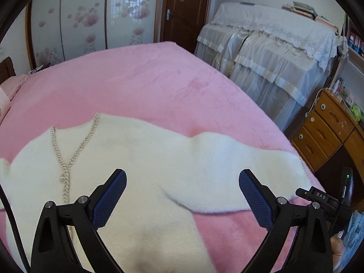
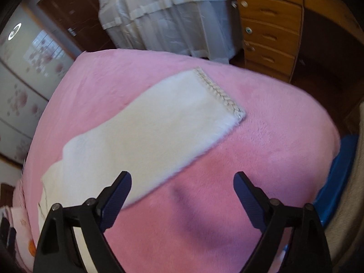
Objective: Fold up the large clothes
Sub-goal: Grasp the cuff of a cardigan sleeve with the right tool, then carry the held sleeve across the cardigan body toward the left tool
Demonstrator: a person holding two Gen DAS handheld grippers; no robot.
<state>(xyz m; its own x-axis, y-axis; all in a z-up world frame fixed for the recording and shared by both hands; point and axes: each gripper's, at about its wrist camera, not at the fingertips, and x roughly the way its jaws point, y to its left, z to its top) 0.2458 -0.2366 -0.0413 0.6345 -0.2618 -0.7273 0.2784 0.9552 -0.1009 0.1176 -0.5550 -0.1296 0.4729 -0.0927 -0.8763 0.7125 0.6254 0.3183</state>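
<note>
A fluffy white cardigan [image 1: 141, 150] with a pale braided trim [image 1: 68, 157] down its front lies flat on the pink bed [image 1: 147, 84]. One sleeve [image 1: 238, 166] stretches out to the right. My left gripper [image 1: 182, 179] hangs open above the cardigan's body, nothing between its blue pads. In the right wrist view the same sleeve [image 2: 159, 122] runs up to its trimmed cuff [image 2: 218, 91]. My right gripper [image 2: 182, 182] is open over the sleeve's lower edge and the pink blanket [image 2: 273, 136], holding nothing. The right gripper's body shows at the edge of the left wrist view.
A cloth-draped piece of furniture [image 1: 268, 52] stands past the bed's far right corner. A wooden chest of drawers [image 1: 323, 132] is to the right. Floral wardrobe doors [image 1: 91, 20] and a brown door [image 1: 184, 9] line the back wall. A blue object [image 2: 336, 173] sits beside the bed.
</note>
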